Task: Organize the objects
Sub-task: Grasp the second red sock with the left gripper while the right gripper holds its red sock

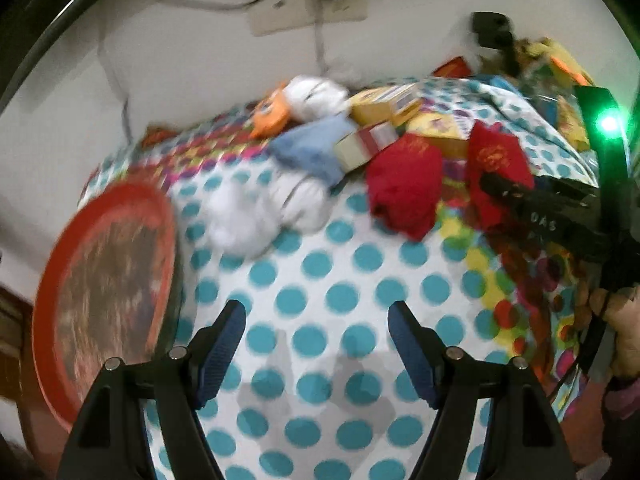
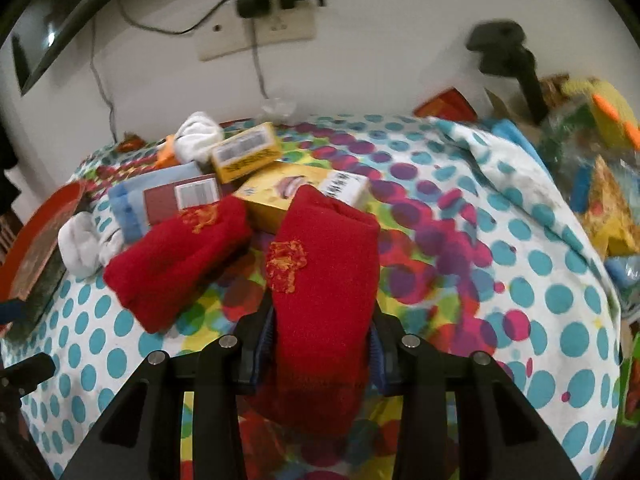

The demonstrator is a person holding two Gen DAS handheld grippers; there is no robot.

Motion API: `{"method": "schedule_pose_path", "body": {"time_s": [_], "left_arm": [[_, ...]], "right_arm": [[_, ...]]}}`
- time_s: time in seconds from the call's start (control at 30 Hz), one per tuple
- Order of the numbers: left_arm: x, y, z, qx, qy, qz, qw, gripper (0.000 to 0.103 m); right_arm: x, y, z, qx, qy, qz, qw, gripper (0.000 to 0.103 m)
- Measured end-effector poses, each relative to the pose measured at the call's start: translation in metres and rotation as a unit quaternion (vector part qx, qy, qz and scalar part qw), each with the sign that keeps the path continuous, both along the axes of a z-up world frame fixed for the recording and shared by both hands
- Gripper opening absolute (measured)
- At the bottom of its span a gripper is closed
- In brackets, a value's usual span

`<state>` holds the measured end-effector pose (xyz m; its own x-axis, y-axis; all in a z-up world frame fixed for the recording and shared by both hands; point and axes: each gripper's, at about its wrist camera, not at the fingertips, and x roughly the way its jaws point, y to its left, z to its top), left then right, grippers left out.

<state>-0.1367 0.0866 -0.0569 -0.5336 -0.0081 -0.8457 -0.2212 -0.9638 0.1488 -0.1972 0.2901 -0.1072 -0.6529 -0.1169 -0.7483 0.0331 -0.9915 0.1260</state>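
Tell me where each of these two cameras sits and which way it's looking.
Left wrist: on the left tongs, angled down at the dotted cloth; its open blue pads, empty, and a hand at right show.
Right wrist: on the right tongs, facing the wall; pads shut on a red sock.
Shared: second red sock, red tray, wall socket.
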Motion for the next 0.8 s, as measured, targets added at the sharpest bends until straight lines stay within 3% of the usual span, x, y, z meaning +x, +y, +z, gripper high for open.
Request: {"method": "schedule_pose_path", "body": {"time_s": [0.17,0.3,0.53,0.8], "left_arm": [[-0.02,0.029,0.003,-0.004,-0.002,-0.051,0.9987,0.076],[-0.043,0.052,-0.007,-0.009,-0.018,-0.074,0.9971,0.076],[-0.081,0.064,-0.022,0.046,-0.066,-0.069,0.9944,0.076],[-0.104,0.064,-0.038,0.091,-0.081,-0.04,0.9918,0.076]], "right_arm": [[-0.004,0.009,-0.005,-0.025,-0.013,-0.01,1.0,0.037],[-0.004,0.002,-0.005,-0.007,-0.014,-0.008,1.0,0.04],[-0.005,0.001,-0.006,-0.003,-0.014,-0.006,1.0,0.041],[-0.004,-0.001,-0.006,0.006,-0.016,-0.006,1.0,0.042]]}}
